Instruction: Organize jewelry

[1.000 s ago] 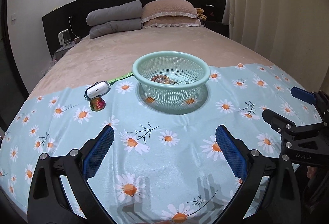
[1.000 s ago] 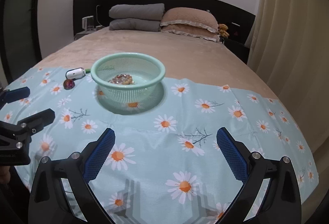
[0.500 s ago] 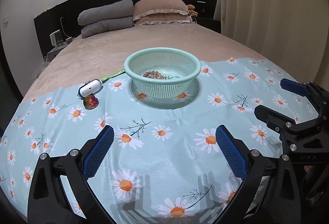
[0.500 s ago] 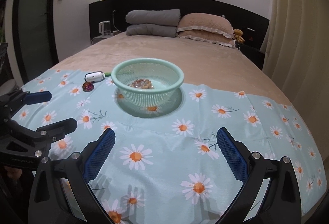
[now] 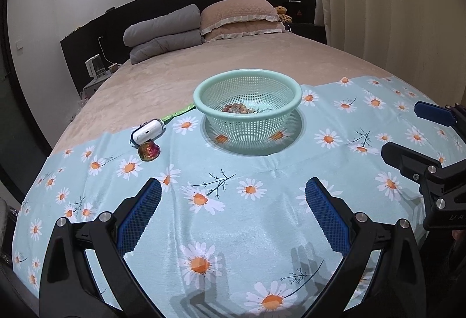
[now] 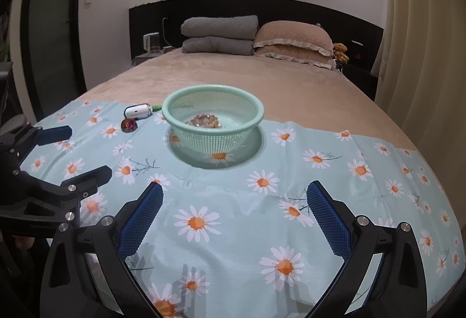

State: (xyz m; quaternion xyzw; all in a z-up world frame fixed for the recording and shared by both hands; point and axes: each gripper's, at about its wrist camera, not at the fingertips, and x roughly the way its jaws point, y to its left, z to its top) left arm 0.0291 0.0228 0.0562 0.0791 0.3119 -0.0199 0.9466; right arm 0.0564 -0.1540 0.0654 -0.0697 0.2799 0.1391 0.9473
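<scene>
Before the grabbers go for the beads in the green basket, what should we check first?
1. Left hand-held gripper open and empty: ok.
2. Right hand-held gripper open and empty: ok.
3. Beads lying in the green basket: ok.
4. Basket upright on the daisy cloth: ok.
5. White case and shiny ornament clear of the basket: ok.
6. Beads tangled with the thin chain: cannot tell.

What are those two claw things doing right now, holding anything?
Left gripper: open, fingers spread wide, holding nothing.
Right gripper: open, fingers spread wide, holding nothing.
</scene>
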